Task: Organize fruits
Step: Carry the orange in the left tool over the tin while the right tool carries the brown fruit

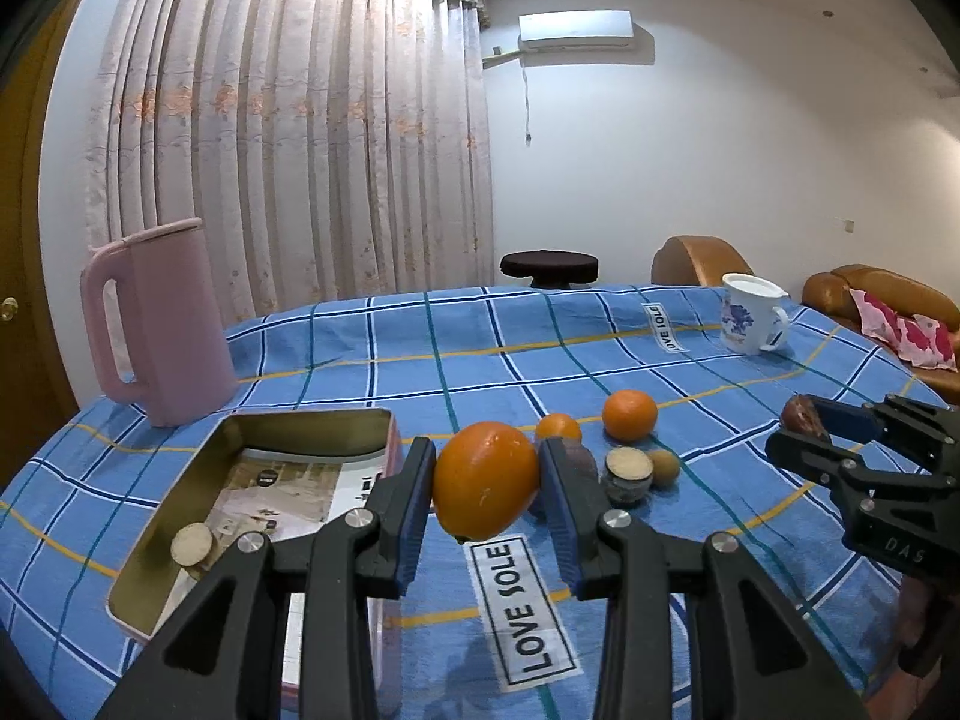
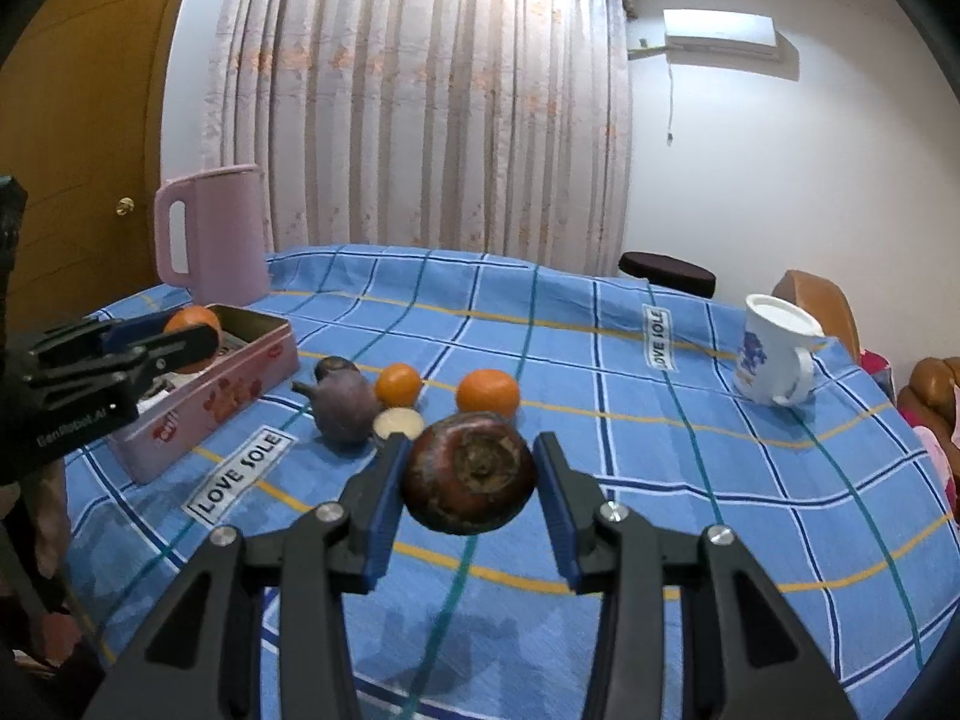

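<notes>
My left gripper (image 1: 486,486) is shut on a large orange (image 1: 485,480) and holds it above the cloth, just right of the open pink tin (image 1: 264,432). One pale cut piece (image 1: 192,545) lies in the tin. My right gripper (image 2: 468,474) is shut on a dark brown round fruit (image 2: 468,473) held above the table. On the cloth lie two small oranges (image 2: 398,385) (image 2: 487,393), a purple fruit (image 2: 343,405) and a pale-topped cut piece (image 2: 398,423). The right gripper also shows at the right in the left wrist view (image 1: 804,429).
A pink jug (image 1: 159,324) stands behind the tin at the back left. A white mug (image 2: 774,351) stands at the far right of the blue checked cloth (image 2: 690,480). A dark stool (image 1: 549,267) and brown sofa (image 1: 882,294) lie beyond the table.
</notes>
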Motion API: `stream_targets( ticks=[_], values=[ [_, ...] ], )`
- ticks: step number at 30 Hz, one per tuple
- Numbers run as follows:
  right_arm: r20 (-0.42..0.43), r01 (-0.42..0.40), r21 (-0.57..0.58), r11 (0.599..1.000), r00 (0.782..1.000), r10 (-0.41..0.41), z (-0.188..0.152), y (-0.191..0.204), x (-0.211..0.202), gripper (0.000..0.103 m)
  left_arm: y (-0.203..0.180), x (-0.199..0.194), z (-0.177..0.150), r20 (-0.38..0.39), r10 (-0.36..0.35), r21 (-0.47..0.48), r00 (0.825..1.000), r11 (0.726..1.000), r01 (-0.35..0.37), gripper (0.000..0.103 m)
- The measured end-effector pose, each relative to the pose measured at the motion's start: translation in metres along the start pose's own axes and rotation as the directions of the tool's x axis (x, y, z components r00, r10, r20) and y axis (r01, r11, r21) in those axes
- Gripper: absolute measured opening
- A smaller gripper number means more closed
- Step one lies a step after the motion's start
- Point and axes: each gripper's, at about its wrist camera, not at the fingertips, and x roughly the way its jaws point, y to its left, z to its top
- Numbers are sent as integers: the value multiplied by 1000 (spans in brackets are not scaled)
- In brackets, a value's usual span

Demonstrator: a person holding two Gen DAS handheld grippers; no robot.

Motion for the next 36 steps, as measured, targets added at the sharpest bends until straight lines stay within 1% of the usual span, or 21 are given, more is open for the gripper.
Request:
stream_targets(
  ticks=[3, 8, 11, 16, 19, 25, 27, 29, 30, 33, 35, 36],
  values=[
    [7, -16, -12, 1000, 1000, 17, 9, 6, 1, 45, 7, 1, 3, -5, 20, -3, 1000, 1000, -20, 37],
    [39, -70, -24, 997, 997, 71, 34, 17, 4, 45, 22, -1, 7, -4, 52, -18, 999, 998, -52, 37],
    [49, -85, -40, 996, 995, 87, 46, 24, 8, 45, 31, -2, 11, -4, 74, -24, 997, 997, -74, 37],
    [56, -119, -55, 991, 991, 122, 60, 38, 16, 45, 41, -1, 13, -7, 94, -26, 996, 995, -95, 37],
    [52, -148, -50, 988, 987, 151, 68, 47, 26, 45, 52, 4, 15, -28, 100, -43, 995, 994, -101, 37],
    [35, -224, -69, 972, 973, 227, 85, 76, 46, 45, 76, 10, 12, -72, 135, -71, 988, 988, -140, 37],
    [18, -259, -83, 962, 965, 261, 90, 92, 56, 45, 85, 10, 9, -81, 155, -75, 985, 984, -161, 37],
    [-1, -264, -104, 959, 964, 265, 89, 104, 65, 44, 95, 10, 6, -96, 169, -91, 981, 980, -177, 37],
    [-10, -256, -111, 960, 966, 257, 88, 108, 68, 41, 99, 9, 5, -98, 170, -95, 981, 979, -179, 37],
    [-39, -260, -75, 963, 965, 257, 83, 99, 74, 41, 109, 4, 1, -101, 177, -110, 979, 976, -188, 37],
    [-80, -239, -61, 969, 969, 234, 72, 88, 74, 41, 114, -1, -1, -94, 169, -125, 981, 976, -180, 37],
    [-94, -237, -54, 970, 968, 232, 68, 85, 72, 44, 115, -2, -2, -93, 168, -128, 981, 976, -179, 37]
  ],
)
